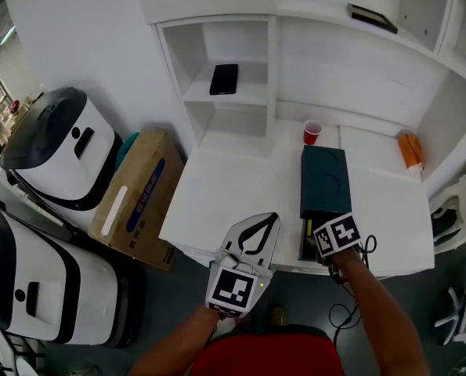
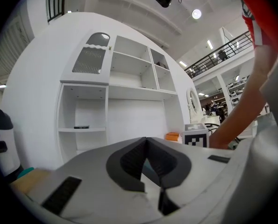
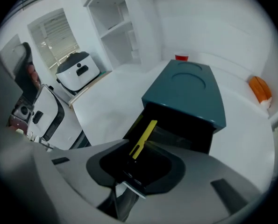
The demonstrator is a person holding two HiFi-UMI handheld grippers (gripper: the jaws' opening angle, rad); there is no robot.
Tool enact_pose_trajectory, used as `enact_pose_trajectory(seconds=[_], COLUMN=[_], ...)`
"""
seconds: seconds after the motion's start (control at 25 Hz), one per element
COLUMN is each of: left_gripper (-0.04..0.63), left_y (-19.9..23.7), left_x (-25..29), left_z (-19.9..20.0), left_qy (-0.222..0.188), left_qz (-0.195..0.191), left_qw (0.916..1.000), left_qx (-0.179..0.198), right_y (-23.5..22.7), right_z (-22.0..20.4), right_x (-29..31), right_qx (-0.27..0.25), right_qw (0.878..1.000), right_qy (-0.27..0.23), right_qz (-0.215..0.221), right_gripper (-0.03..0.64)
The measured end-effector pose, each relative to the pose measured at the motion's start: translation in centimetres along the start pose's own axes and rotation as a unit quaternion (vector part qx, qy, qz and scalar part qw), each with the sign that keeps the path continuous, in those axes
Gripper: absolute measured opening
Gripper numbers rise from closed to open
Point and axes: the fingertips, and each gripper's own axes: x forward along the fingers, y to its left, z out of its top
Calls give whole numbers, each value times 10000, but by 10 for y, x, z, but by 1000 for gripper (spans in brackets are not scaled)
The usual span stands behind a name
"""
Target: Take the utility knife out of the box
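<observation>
A teal box (image 1: 324,180) lies on the white table (image 1: 233,194), its black drawer (image 3: 183,136) pulled out toward me. Inside lies the utility knife (image 3: 143,138), black with a yellow slider. My right gripper (image 3: 134,164) points steeply down over the drawer's near end, jaws open, and the knife shows in the gap between them with no pad pressing on it. In the head view its marker cube (image 1: 336,235) covers the fingertips. My left gripper (image 1: 273,218) is held level over the table's front edge, left of the box, jaws shut and empty.
A red cup (image 1: 312,131) stands behind the box and an orange object (image 1: 409,149) lies at the far right. White shelves (image 1: 233,92) hold a black phone (image 1: 223,78). A cardboard box (image 1: 139,194) and two white machines (image 1: 56,143) stand on the floor at left.
</observation>
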Motion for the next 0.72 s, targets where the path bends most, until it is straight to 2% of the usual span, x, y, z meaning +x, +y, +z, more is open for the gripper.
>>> enact_pose_trajectory(seconds=[0.24, 0.52, 0.6, 0.64, 0.72], left_gripper=[40, 40, 40, 40, 40], left_y=[2, 2, 0, 0, 2], left_x=[7, 17, 19, 21, 23], left_z=[-2, -5, -7, -7, -6], left_qy=[-45, -56, -55, -60, -49], left_qz=[-225, -374, -442, -476, -507], left_qw=[9997, 9993, 9990, 9988, 9985], left_qx=[57, -41, -21, 69, 220], right_y=[-6, -10, -14, -16, -21], right_z=[-13, -10, -9, -9, -10], right_x=[23, 30, 28, 27, 25], right_qx=[53, 515, 353, 210, -73], right_qw=[9973, 9929, 9927, 9922, 9903], right_qy=[696, 1068, 1134, 1182, 1282], right_qz=[-215, -47, -213, -328, -523], right_gripper=[121, 121, 109, 83, 80])
